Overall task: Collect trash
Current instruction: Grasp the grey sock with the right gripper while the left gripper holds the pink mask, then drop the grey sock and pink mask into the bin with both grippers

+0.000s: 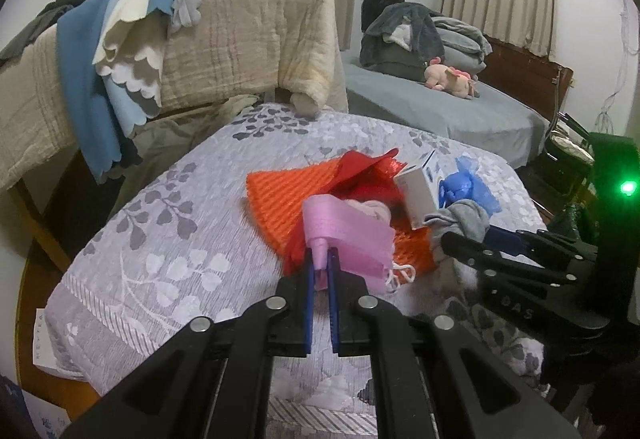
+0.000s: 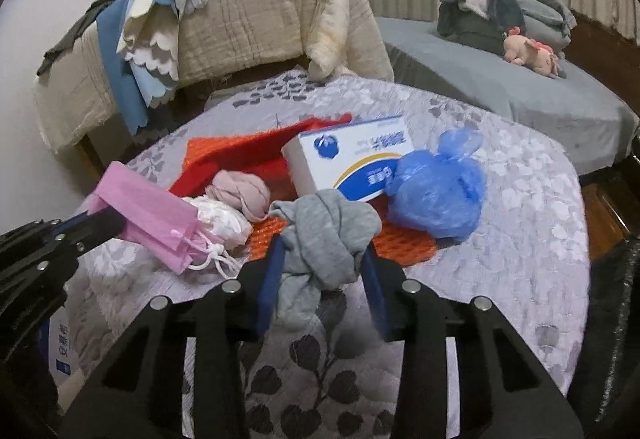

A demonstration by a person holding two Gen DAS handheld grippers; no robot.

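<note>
My left gripper (image 1: 322,259) is shut on a folded pink face mask (image 1: 348,235), held just above the bed; in the right wrist view that mask (image 2: 148,211) juts in from the left. My right gripper (image 2: 322,251) has a knotted grey sock (image 2: 324,235) filling the gap between its blue pads, which touch it on both sides. Behind it, on an orange mesh mat (image 2: 404,243) and a red cloth (image 2: 248,155), lie a white and blue box (image 2: 352,159), a tied blue plastic bag (image 2: 436,191), a pink rolled cloth (image 2: 240,191) and a white bundle (image 2: 220,219).
Everything lies on a bed with a grey leaf-patterned cover (image 2: 520,239). A rail draped with a beige quilt (image 2: 260,11) and blue cloths stands behind. A second grey bed (image 2: 520,99) with a plush toy (image 2: 532,55) is at the right. A box (image 2: 62,351) sits low on the left.
</note>
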